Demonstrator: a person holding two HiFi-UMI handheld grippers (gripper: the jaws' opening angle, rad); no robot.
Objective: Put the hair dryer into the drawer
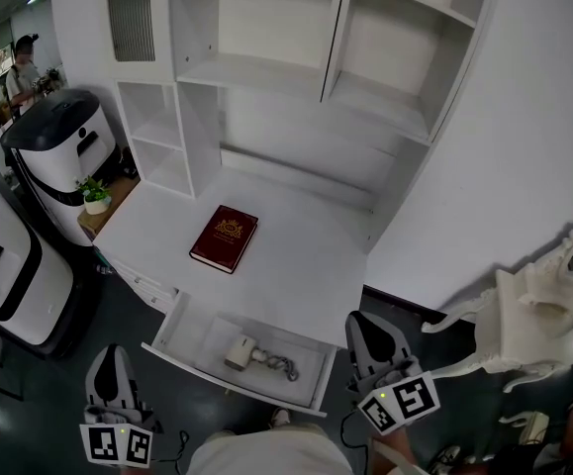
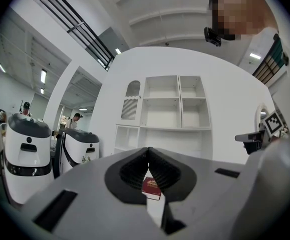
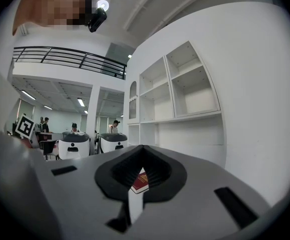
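With the left gripper (image 1: 114, 356) and right gripper (image 1: 367, 327) both empty and their jaws pressed together, the sound move is probably to press the closed tips squarely against the front of the open drawer (image 1: 217, 372), keeping the cord (image 1: 278, 364) below the rim. The hair dryer (image 1: 238, 351) lies on the drawer floor near its front edge, between the two grippers and touched by neither. Farther back, a book (image 1: 224, 237) rests on the desk (image 1: 296, 265).

Head view: left tool (image 1: 114, 350) marker cube clipped by bottom edge, holding hand out of frame. Both gripper views: book (image 2: 151, 188) shows only as sliver below meeting jaws, rest behind tool body. Cover print too small to read. Hair dryer (image 1: 238, 350) in drawer (image 1: 182, 336): small, shape unclear. White chair (image 1: 524, 315) cut by right edge.
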